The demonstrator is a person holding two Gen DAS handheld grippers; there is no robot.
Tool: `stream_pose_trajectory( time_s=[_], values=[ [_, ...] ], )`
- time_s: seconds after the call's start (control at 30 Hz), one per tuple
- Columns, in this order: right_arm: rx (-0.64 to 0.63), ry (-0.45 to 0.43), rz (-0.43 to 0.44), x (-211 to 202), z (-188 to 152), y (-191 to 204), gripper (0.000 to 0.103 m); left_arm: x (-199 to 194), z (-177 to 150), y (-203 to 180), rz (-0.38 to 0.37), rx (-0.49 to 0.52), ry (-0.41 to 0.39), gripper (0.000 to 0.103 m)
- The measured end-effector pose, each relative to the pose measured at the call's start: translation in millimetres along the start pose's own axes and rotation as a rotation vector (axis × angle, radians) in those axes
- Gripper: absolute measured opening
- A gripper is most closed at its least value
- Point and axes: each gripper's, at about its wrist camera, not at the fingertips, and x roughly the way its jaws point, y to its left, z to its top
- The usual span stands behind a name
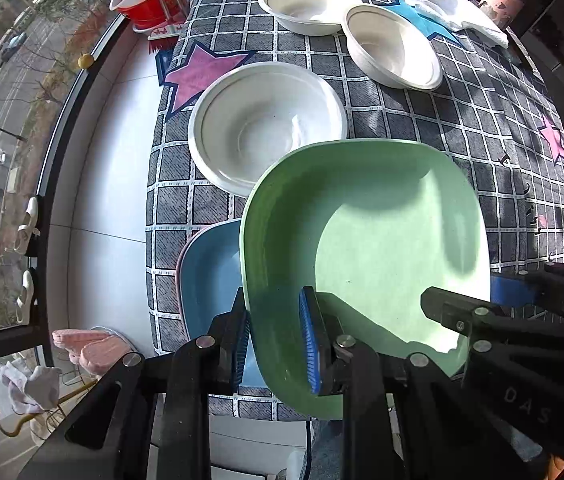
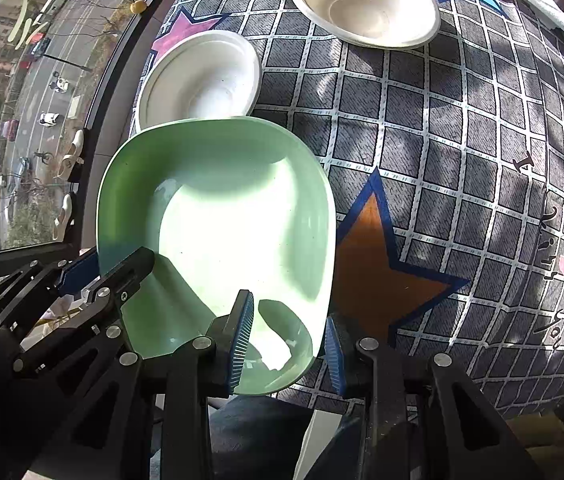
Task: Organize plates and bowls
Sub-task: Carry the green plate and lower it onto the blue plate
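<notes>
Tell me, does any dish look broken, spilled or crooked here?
Nothing is broken or spilled. Only the green plate is off the table, held by both grippers over the blue plate. The white bowls sit upright.

Bright window sun, hard shadows, fisheye-warped edges

The plate (image 1: 382, 248) sits nearest, held off the table (image 1: 482, 128), its near-left rim between the left gripper (image 1: 273, 344) pads, its near-right rim between the right gripper (image 2: 288, 340) pads. A second plate (image 1: 209, 280) lies partly beneath its left edge. Beyond the held plate stands a large bowl (image 1: 265, 128). Farther back, two smaller bowls, one (image 1: 306, 6) left, one (image 1: 392, 46) right, just beside each other. A folded cloth (image 1: 458, 12) lies behind the right bowl.
</notes>
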Motion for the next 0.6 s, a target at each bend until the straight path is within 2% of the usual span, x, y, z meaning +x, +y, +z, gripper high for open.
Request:
stream_pose_trajectory(
  time_s=[0.17,0.6],
  values=[
    [-0.006,0.009,0.014,9,1,17,0.036,4,-6,15,0.012,-0.019,0.011,0.025],
    [-0.019,0.099,0.043,48,6,47,0.036,29,-22,49,0.053,-0.061,0.065,0.027]
  ],
)
